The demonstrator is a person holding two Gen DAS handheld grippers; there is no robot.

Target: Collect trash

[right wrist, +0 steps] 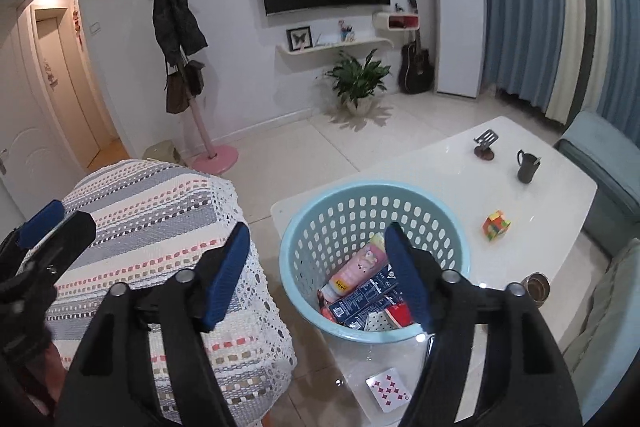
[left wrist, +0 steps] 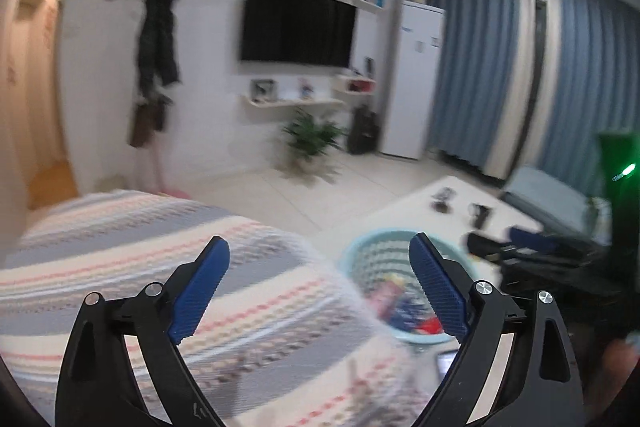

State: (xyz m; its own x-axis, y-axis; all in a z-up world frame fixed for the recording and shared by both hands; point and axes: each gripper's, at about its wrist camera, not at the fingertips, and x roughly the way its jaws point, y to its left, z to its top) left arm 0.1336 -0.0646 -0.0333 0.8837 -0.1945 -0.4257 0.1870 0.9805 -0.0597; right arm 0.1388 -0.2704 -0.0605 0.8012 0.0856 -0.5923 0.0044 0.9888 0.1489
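While both handheld tools hover over a living-room table, the right gripper [right wrist: 318, 275] hangs with its blue fingers spread wide and nothing between them, just above the near rim of a pale blue basket [right wrist: 308, 223]. Collected trash lies at the bottom of the basket: a pink tube [right wrist: 358, 269], a dark blue carton [right wrist: 360, 301] and a red-and-white packet [right wrist: 400, 315]. On the white table [right wrist: 560, 195] a playing card [right wrist: 388, 389] lies face up just in front of the basket, while a puzzle cube [right wrist: 496, 225], a black mug [right wrist: 527, 165] and a small metal cup [right wrist: 538, 287] stand apart. The left gripper [left wrist: 320, 287], likewise spread and empty, hangs over a striped knitted cover [left wrist: 140, 259] beside the basket [left wrist: 360, 255]; its view is blurred.
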